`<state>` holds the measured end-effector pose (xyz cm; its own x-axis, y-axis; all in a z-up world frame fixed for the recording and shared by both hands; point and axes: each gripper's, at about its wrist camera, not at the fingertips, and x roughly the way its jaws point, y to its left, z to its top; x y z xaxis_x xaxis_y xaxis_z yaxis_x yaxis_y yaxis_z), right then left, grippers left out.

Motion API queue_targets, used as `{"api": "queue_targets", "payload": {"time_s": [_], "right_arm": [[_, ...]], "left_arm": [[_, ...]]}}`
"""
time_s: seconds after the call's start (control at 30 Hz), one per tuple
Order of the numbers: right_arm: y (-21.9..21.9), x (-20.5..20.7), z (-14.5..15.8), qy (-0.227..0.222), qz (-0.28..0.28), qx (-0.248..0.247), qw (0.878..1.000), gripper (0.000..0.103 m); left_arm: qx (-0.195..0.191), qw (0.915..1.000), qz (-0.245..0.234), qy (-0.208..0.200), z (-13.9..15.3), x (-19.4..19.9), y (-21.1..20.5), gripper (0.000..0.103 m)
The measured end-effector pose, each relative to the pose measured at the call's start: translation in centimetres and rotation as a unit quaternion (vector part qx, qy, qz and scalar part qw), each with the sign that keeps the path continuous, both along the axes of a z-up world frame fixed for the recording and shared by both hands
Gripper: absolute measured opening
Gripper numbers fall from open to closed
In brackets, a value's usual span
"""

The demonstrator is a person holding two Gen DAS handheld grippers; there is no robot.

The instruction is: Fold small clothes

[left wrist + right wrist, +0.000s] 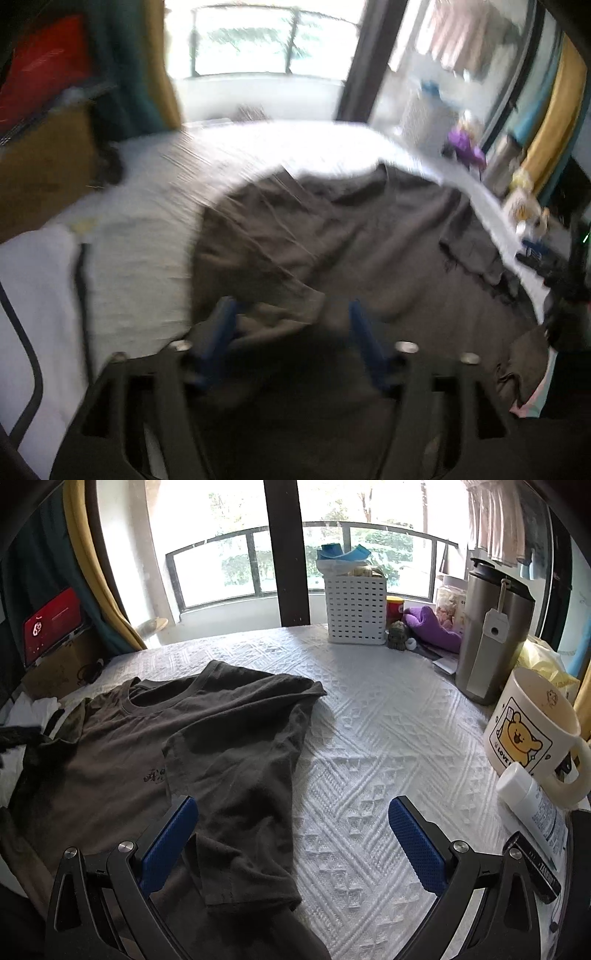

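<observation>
With both the left claw (291, 314) and right claw (293, 812) open and empty, the shirt (207, 738) side fold just ahead should be pressed flat before the hem is gripped.

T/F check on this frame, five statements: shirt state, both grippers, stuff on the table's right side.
1. The dark t-shirt has one side folded over its front. True.
2. The right gripper is shut on the shirt. False: its jaws stand wide open, nothing pinched; the folded shirt edge only lies between them.
3. The left gripper is open above dark fabric. True, though that view is blurred.
4. The white basket lies tipped on its side. False: it stands upright near the window.
5. The bear mug sits on the shirt. False: it stands on the white quilted cover, well apart from the shirt, next to a steel tumbler.
</observation>
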<state>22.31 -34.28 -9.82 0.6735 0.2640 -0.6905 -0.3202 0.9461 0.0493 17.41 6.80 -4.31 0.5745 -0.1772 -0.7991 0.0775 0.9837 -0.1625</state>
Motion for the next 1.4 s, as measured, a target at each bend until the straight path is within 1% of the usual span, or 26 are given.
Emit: {"api": "queue_targets", "payload": {"time_s": [0.07, 0.1, 0.13, 0.23, 0.3, 0.4, 0.47, 0.5, 0.53, 0.57, 0.63, 0.67, 0.73, 0.77, 0.83, 0.87, 0.93, 1.07, 1.13, 1.2, 1.23, 1.27, 1.3, 1.33, 1.37, 1.4], "right_arm": [[0.4, 0.0, 0.1, -0.001, 0.003, -0.001, 1.0, 0.103], [0.7, 0.0, 0.2, -0.003, 0.005, -0.001, 1.0, 0.103], [1.0, 0.0, 0.3, -0.003, 0.008, -0.002, 1.0, 0.103], [2.0, -0.1, 0.6, -0.007, 0.016, -0.007, 1.0, 0.103], [2.5, -0.2, 0.8, -0.007, 0.02, -0.012, 1.0, 0.103], [3.2, -0.4, 0.9, -0.007, 0.022, -0.019, 1.0, 0.103], [3.5, -0.6, 1.1, -0.008, 0.022, -0.023, 0.999, 0.103], [3.7, -0.8, 1.2, -0.008, 0.022, -0.025, 0.999, 0.103], [3.8, -0.9, 1.3, -0.009, 0.021, -0.027, 0.999, 0.103], [3.9, -1.1, 1.3, -0.01, 0.021, -0.028, 0.999, 0.103], [4.1, -1.4, 1.4, -0.01, 0.021, -0.031, 0.999, 0.103], [4.3, -1.5, 1.5, -0.01, 0.021, -0.032, 0.999, 0.103], [4.5, -1.9, 1.5, -0.011, 0.022, -0.033, 0.999, 0.103], [4.6, -2.1, 1.6, -0.011, 0.023, -0.033, 0.999, 0.103], [4.8, -2.4, 1.6, -0.013, 0.025, -0.034, 0.999, 0.103], [4.9, -2.5, 1.7, -0.013, 0.026, -0.035, 0.999, 0.103], [5.0, -2.7, 1.8, -0.015, 0.027, -0.035, 0.999, 0.103], [4.8, -3.0, 1.9, -0.017, 0.026, -0.036, 0.999, 0.103], [4.7, -3.1, 1.8, -0.016, 0.024, -0.036, 0.999, 0.103], [4.5, -3.1, 1.7, -0.016, 0.023, -0.035, 0.999, 0.103], [4.5, -3.1, 1.7, -0.015, 0.023, -0.034, 0.999, 0.103], [4.5, -3.1, 1.6, -0.015, 0.023, -0.033, 0.999, 0.103], [4.4, -3.1, 1.6, -0.015, 0.024, -0.032, 0.999, 0.103], [4.5, -3.1, 1.5, -0.014, 0.026, -0.031, 0.999, 0.103], [4.6, -3.0, 1.5, -0.014, 0.027, -0.03, 0.999, 0.103], [4.7, -3.0, 1.4, -0.014, 0.03, -0.029, 0.999, 0.103]], "left_arm": [[0.005, 0.9997, 0.016, -0.016, 1.4, -1.4, 1.9, 0.067], [0.01, 0.9996, 0.021, -0.018, 1.6, -1.9, 2.5, 0.067], [0.015, 0.9994, 0.025, -0.018, 1.6, -2.2, 3.1, 0.067], [0.026, 0.9983, 0.053, 0.007, -0.4, -2.6, 5.5, 0.067], [0.014, 0.9976, 0.065, 0.02, -1.8, -2.9, 6.9, 0.067], [-0.015, 0.9971, 0.065, 0.036, -3.7, -3.0, 7.8, 0.067], [-0.038, 0.9975, 0.05, 0.032, -4.2, -3.4, 7.6, 0.067], [-0.042, 0.9978, 0.044, 0.028, -4.2, -3.6, 7.5, 0.066], [-0.042, 0.9981, 0.04, 0.02, -4.2, -3.8, 7.2, 0.05], [-0.04, 0.9986, 0.032, 0.014, -4.0, -4.0, 6.9, 0.03], [-0.027, 0.9994, 0.019, -0.002, -3.1, -4.3, 6.2, 0.015], [-0.026, 0.9995, 0.007, -0.016, -2.5, -4.7, 5.6, 0.009], [-0.027, 0.999, -0.016, -0.032, -1.5, -5.1, 4.6, 0.007], [-0.026, 0.9982, -0.037, -0.04, -1.0, -5.5, 3.6, 0.007], [-0.023, 0.9966, -0.067, -0.043, -0.6, -6.0, 2.3, 0.007], [-0.025, 0.9953, -0.084, -0.04, -0.7, -6.2, 1.4, 0.007], [-0.03, 0.9926, -0.116, -0.022, -1.3, -6.4, 0.0, 0.008], [-0.012, 0.9878, -0.153, 0.024, -3.2, -7.2, -2.2, 0.009], [0.004, 0.9866, -0.158, 0.041, -3.6, -7.6, -2.6, 0.009], [0.007, 0.9867, -0.156, 0.045, -3.4, -8.2, -2.3, 0.011], [0.004, 0.9874, -0.153, 0.04, -3.0, -8.5, -2.0, 0.019], [-0.003, 0.989, -0.145, 0.029, -2.3, -8.8, -1.2, 0.034], [-0.009, 0.9905, -0.136, 0.018, -1.6, -8.9, -0.6, 0.043], [-0.014, 0.992, -0.125, 0.007, -1.1, -9.0, 0.1, 0.059], [-0.019, 0.9941, -0.106, -0.006, -0.5, -8.8, 1.0, 0.067], [-0.019, 0.9961, -0.084, -0.016, -0.1, -8.4, 1.9, 0.067]]}}
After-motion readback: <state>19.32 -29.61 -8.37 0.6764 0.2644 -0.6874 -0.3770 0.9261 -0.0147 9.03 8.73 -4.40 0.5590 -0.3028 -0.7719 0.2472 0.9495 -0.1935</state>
